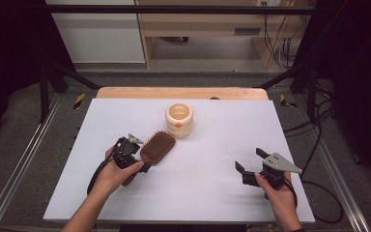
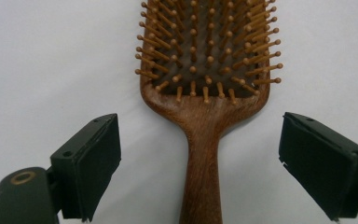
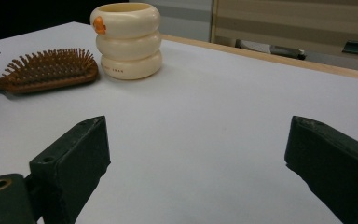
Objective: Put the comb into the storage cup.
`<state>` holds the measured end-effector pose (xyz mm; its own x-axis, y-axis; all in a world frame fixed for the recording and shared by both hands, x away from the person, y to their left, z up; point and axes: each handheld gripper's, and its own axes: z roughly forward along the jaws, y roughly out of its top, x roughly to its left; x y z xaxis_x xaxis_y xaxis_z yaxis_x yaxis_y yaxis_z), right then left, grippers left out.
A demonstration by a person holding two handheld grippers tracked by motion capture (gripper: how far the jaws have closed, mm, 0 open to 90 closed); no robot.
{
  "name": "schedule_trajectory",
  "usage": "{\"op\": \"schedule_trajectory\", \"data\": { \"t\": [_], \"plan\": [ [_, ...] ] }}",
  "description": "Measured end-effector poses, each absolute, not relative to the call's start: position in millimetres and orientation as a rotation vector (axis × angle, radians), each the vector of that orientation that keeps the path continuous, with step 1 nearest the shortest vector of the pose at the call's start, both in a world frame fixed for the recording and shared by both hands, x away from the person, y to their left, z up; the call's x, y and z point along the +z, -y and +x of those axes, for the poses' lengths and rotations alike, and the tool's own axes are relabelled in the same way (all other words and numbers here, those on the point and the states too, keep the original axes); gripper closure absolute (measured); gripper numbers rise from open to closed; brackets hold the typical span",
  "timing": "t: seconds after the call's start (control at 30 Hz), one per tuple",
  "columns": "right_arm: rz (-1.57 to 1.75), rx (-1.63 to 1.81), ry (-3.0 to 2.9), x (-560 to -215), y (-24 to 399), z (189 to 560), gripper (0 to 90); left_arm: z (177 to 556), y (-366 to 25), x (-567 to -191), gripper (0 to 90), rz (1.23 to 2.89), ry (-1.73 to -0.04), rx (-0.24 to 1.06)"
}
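Observation:
A wooden paddle hairbrush (image 1: 158, 146) lies bristles-up on the white table, left of centre, its head toward a cream ribbed cup (image 1: 179, 120). My left gripper (image 1: 128, 153) hovers over the brush handle. In the left gripper view the left gripper (image 2: 200, 126) is open, with the hairbrush (image 2: 204, 121) handle between the jaws and clear of both pads. My right gripper (image 1: 250, 160) rests near the table's right front, open and holding nothing. In the right gripper view the right gripper (image 3: 198, 128) faces bare table, with the hairbrush (image 3: 51, 70) and the cup (image 3: 127, 39) farther off to its left.
The white table top (image 1: 203, 193) has a wooden strip (image 1: 181, 93) along its far edge. Metal rails run along both sides of the table. Cables lie on the floor at the right (image 1: 319, 125).

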<state>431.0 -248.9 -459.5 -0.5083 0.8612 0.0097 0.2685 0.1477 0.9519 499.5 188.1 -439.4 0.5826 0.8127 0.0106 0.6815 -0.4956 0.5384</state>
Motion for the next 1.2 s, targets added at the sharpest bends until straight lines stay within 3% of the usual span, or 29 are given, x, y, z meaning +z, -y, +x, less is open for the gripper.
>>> {"op": "schedule_trajectory", "data": {
  "t": [0.23, 0.7, 1.2],
  "plan": [
    [1.082, 1.378, -1.865, -459, 250, 431, 6.8, 505, -182, -439, 15.3, 2.412, -1.172, 0.3],
    [1.078, 1.374, -1.875, -459, 249, 431, 6.8, 510, -183, -446, 46.3, 2.49, -1.18, 0.206],
    [1.076, 1.374, -1.88, -459, 249, 431, 6.8, 514, -183, -449, 64.1, 2.525, -1.172, 0.226]
  ]
}}
